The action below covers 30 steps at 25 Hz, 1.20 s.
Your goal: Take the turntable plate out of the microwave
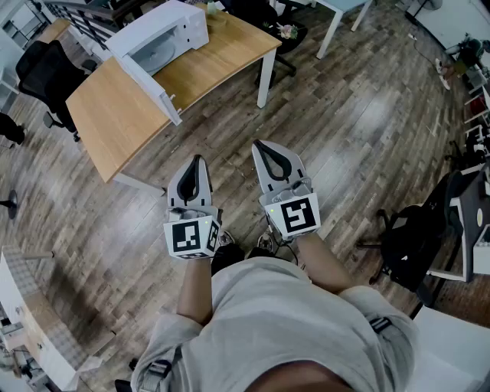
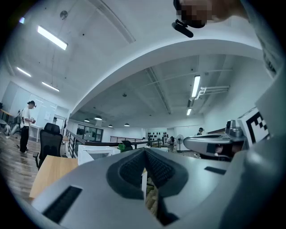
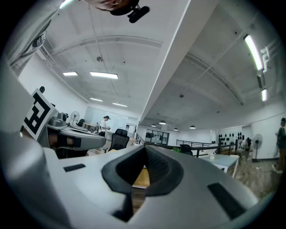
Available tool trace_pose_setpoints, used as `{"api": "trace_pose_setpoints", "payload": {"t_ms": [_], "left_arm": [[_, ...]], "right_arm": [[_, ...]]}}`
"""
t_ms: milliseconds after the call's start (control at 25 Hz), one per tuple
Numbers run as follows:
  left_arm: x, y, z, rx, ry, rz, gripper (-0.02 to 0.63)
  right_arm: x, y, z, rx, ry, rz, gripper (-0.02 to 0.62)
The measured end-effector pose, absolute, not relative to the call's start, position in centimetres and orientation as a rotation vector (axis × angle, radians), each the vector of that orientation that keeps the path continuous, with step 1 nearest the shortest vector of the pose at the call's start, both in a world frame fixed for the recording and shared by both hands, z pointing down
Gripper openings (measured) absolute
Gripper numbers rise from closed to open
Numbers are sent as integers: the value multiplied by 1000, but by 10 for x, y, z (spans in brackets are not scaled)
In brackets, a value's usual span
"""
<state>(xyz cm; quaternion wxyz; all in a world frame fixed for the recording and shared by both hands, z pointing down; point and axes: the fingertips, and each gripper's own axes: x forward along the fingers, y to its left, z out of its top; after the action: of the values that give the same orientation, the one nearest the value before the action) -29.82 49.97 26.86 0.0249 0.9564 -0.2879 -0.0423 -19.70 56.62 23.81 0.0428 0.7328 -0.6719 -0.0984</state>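
Observation:
The white microwave (image 1: 157, 42) stands on a wooden table (image 1: 115, 115) at the far upper left, its door (image 1: 149, 84) swung open toward me. Inside it lies the round glass turntable plate (image 1: 156, 55). My left gripper (image 1: 198, 159) and right gripper (image 1: 262, 145) hang side by side over the floor, well short of the table, both shut and holding nothing. In the left gripper view the shut left gripper (image 2: 144, 150) points level toward the microwave (image 2: 96, 154). In the right gripper view the shut right gripper (image 3: 145, 147) points at the table (image 3: 140, 176).
A black office chair (image 1: 42, 69) stands left of the table. A second, pale table (image 1: 337, 11) is at the top, and a black chair with a bag (image 1: 413, 237) stands at the right. A person (image 2: 26, 125) stands far off at the left of the room.

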Motion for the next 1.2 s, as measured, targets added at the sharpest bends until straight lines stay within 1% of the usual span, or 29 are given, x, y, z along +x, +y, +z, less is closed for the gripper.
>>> {"api": "trace_pose_setpoints", "payload": {"t_ms": [240, 440, 520, 680, 920, 1200], "left_arm": [[-310, 470, 277, 2963, -827, -85, 12], [-305, 455, 287, 2987, -732, -56, 12], [-302, 448, 292, 2981, -701, -49, 19], [-293, 432, 303, 2949, -644, -33, 45], [-262, 409, 318, 2923, -607, -12, 53], [-201, 358, 322, 2931, -675, -2, 55]], "right_arm": [[-209, 539, 253, 2309, -2037, -232, 5], [-213, 519, 266, 2368, -2028, -152, 5], [-216, 513, 268, 2378, -2014, -154, 5], [-217, 500, 278, 2378, -2014, -118, 29], [-186, 475, 295, 2407, -2014, -43, 43], [-124, 425, 300, 2385, -2073, -56, 44]]}}
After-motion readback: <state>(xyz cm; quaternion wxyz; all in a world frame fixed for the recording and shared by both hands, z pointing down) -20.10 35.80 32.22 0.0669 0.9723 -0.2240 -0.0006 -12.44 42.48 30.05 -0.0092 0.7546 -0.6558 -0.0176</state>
